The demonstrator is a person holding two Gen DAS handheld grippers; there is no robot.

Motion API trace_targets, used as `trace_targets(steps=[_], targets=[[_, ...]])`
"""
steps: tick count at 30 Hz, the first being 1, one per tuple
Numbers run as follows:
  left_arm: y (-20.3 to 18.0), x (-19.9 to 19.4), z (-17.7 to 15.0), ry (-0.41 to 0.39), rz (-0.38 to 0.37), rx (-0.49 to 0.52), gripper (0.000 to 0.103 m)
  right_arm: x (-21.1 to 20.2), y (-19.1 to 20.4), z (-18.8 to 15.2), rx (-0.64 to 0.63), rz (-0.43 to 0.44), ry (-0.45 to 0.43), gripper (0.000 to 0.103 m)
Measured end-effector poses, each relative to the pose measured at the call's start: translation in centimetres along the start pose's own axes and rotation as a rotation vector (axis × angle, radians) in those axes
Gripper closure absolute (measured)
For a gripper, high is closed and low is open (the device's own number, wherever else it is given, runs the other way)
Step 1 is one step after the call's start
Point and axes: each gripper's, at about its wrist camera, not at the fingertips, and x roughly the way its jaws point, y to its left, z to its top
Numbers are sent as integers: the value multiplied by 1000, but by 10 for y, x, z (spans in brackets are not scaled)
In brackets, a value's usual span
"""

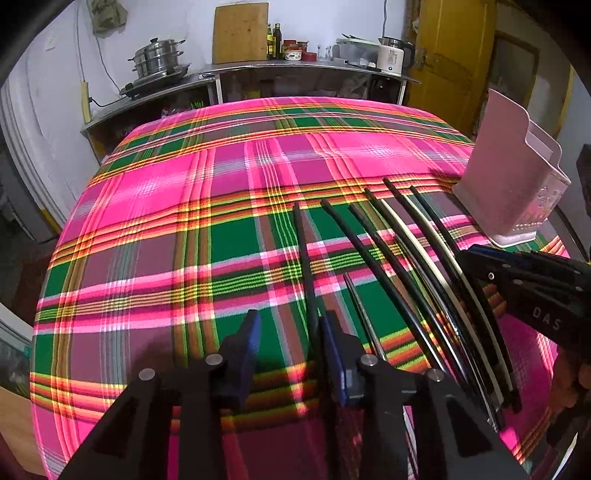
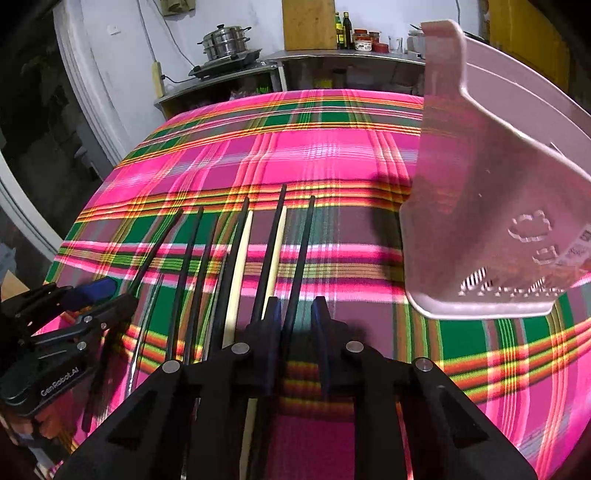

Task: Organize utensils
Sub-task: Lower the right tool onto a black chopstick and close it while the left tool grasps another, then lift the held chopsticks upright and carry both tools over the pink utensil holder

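Note:
Several black chopsticks, two cream ones (image 2: 240, 266) and a thin metal one (image 1: 360, 306) lie side by side on the plaid tablecloth (image 1: 166, 184). My left gripper (image 1: 290, 317) hovers over the leftmost black chopstick (image 1: 303, 251). That stick runs along the inner face of the right finger, and the jaws stand apart. My right gripper (image 2: 296, 301) straddles the rightmost black chopstick (image 2: 303, 243). A gap still shows beside that stick, so the pads do not press it. A pink plastic utensil holder (image 2: 480, 221) stands to the right of the row.
The table's far edge meets a metal counter bearing a steamer pot (image 1: 159, 59), a wooden cutting board (image 1: 240, 33), bottles and a kettle (image 1: 391, 55). A yellow door (image 1: 450, 55) is at the back right. The cloth left of the chopsticks is bare.

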Motion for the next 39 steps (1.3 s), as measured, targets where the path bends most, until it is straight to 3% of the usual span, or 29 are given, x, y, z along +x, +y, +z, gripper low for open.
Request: trace_targets(steps=[7, 9, 12, 20, 29, 39], targets=[[-2, 8, 12, 6, 8, 2, 85, 8, 3, 10, 10, -18, 15, 93], [-2, 10, 15, 7, 13, 4, 94, 8, 3, 12, 12, -18, 20, 95], [1, 11, 18, 15, 0, -15, 97, 8, 2, 14, 25, -4, 24, 96], [16, -14, 18, -34, -72, -89, 98, -15, 2, 11, 43, 43, -12, 97], [20, -78, 25, -148, -116, -71, 98, -64, 9, 15, 27, 77, -103, 97], [11, -134, 26, -217, -160, -48, 98, -124, 10, 9, 27, 99, -206, 97]])
